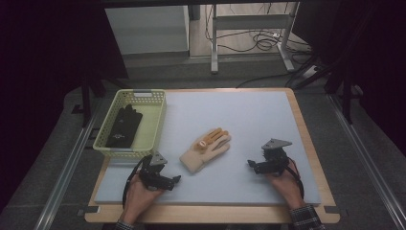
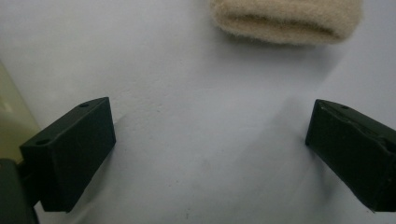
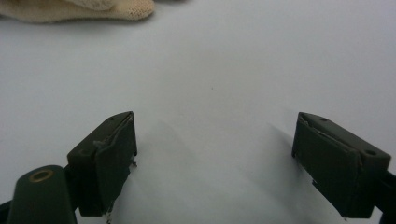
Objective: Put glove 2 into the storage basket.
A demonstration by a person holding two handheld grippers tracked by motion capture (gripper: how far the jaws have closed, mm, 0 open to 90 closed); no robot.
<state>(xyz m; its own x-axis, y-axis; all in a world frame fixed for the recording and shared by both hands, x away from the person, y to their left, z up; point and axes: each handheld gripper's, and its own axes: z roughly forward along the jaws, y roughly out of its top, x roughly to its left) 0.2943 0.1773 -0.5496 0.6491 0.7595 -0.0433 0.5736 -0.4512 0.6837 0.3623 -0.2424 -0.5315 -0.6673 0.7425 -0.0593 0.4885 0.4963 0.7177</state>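
Pale blue-grey foam mat (image 1: 249, 124) on a wood-edged table is serving as the work surface, with dark floor and cables lying beyond it. A pale yellow plastic lattice basket (image 1: 158, 122) is sitting at the mat's left edge, and a black glove (image 1: 123, 126) is already lying inside it. A cream knitted glove with orange-tipped fingers (image 1: 206, 148) is lying flat on the mat just right of the basket, cuff toward the person, touched by neither tool.

Left gripper (image 1: 175, 180) is resting near the cuff, jaws standing wide with nothing between them; the cuff (image 2: 286, 21) is showing ahead of it. Right gripper (image 1: 251, 164) is sitting well to the glove's right, jaws spread wide and empty.

Judgement: sorting looks about half done, with one glove binned. Cream glove is remaining to be gripped, lifted and dropped in the basket.
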